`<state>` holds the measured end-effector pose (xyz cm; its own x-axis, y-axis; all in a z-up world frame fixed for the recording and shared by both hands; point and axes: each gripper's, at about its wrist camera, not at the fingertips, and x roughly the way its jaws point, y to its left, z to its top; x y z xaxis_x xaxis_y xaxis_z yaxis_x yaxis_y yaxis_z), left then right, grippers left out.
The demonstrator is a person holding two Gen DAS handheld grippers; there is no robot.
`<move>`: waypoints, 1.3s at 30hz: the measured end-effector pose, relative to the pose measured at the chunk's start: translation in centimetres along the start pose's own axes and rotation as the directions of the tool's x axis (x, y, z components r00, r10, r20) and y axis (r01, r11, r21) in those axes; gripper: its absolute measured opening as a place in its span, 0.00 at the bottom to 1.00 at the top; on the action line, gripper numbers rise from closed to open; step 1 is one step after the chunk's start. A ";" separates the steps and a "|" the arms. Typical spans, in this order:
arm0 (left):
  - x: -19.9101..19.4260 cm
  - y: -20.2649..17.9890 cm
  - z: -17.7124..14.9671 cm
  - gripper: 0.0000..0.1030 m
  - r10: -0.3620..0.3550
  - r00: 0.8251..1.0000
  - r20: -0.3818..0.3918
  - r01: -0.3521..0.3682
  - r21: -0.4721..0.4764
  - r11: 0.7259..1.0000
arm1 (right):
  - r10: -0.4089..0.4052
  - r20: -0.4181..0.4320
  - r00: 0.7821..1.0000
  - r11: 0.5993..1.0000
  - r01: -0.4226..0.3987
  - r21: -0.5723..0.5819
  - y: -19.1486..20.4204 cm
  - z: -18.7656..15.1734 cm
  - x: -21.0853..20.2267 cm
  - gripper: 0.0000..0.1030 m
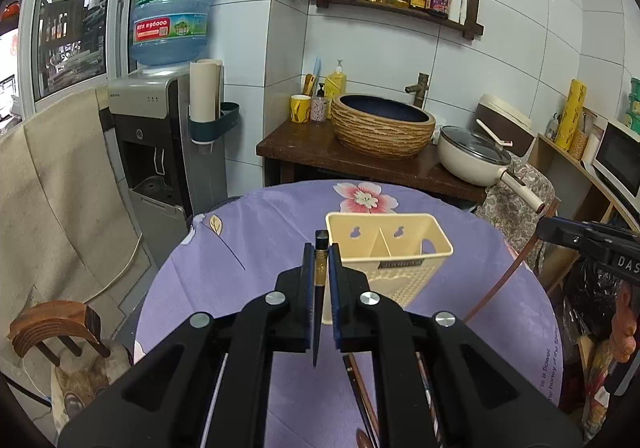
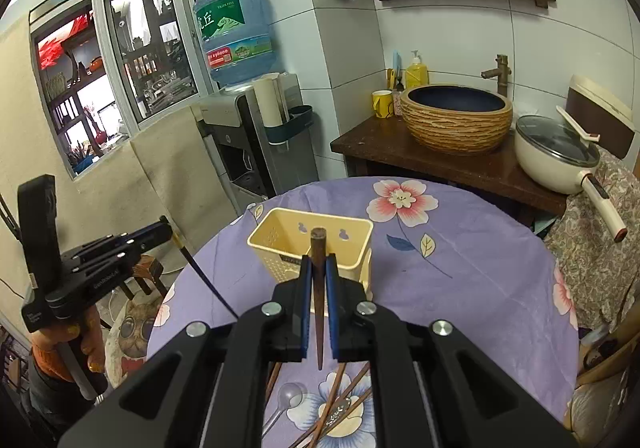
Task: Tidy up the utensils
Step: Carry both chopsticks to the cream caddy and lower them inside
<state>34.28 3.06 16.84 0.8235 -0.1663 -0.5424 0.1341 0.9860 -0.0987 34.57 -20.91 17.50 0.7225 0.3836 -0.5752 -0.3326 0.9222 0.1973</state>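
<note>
Holding one chopstick in each claw right now, so plenty of ways to fumble this. Nearest to me, loose brown chopsticks [image 2: 340,400] and a clear spoon [image 2: 289,395] lie in a crossed heap on the purple tabletop [image 2: 480,288], right under the right claw.

My right claw [image 2: 319,280] is clenched on a brown chopstick [image 2: 319,300], gripped near its thick end with the thin tip hanging back toward me. My left claw [image 1: 321,268] is clenched on a dark chopstick [image 1: 320,288] with a gold band, same deal.

Just beyond both sits the cream utensil holder [image 1: 390,248], upright, two compartments split by a divider.

What worries me: each stick is pinched at one narrow spot, so it could swivel between the pads as I tip it over the rim. The long tail could also clip the holder's wall and shove it, since it looks like light plastic. And both claws heading for the same opening could collide.
</note>
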 end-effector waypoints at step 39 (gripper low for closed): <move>19.1 9.8 -4.9 0.51 0.215 0.869 -0.445 -0.308 -0.147 0.940 | 0.104 0.077 0.992 0.994 -0.106 0.017 1.6 11.7 -3.6 0.07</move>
<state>48.60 9.54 1.41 0.4991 0.0641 -0.8642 -0.2089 0.9767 -0.0482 38.46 -20.23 29.17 0.7283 0.4802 -0.4888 -0.3968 0.8772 0.2704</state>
